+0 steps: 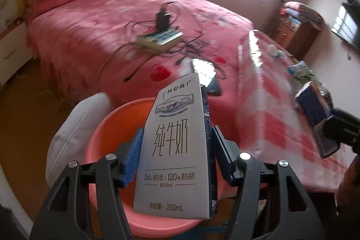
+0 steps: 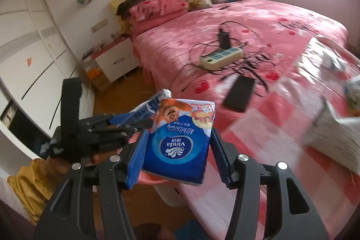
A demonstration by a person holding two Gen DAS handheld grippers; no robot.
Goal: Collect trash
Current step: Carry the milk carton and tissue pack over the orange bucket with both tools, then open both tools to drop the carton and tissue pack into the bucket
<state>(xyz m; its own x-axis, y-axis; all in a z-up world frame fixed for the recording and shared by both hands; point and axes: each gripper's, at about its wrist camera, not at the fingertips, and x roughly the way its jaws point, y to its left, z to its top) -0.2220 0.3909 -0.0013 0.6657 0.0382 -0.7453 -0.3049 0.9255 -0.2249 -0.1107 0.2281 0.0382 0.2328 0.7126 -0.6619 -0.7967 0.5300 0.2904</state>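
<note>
A grey 250 mL milk carton [image 1: 173, 150] stands upright between the blue pads of my left gripper [image 1: 177, 129], which is shut on it. Right below it is a pink basin [image 1: 108, 127]. My right gripper [image 2: 179, 131] is shut on a blue Vinda tissue packet [image 2: 180, 150]. That packet [image 1: 315, 114] also shows at the right edge of the left wrist view, over the checked tablecloth. In the right wrist view the left gripper [image 2: 135, 116] sits just to the left, with the milk carton [image 2: 157, 98] seen edge-on, and a strip of the pink basin [image 2: 148, 179] shows under the packet.
A table with a pink checked cloth [image 1: 276, 118] carries more crumpled wrappers [image 1: 303, 75]. Behind it is a bed [image 2: 270, 21] with a power strip [image 2: 222, 57], cables and a dark phone [image 2: 239, 93]. A white bag [image 1: 74, 127] lies beside the basin. A white nightstand [image 2: 117, 60] stands by the bed.
</note>
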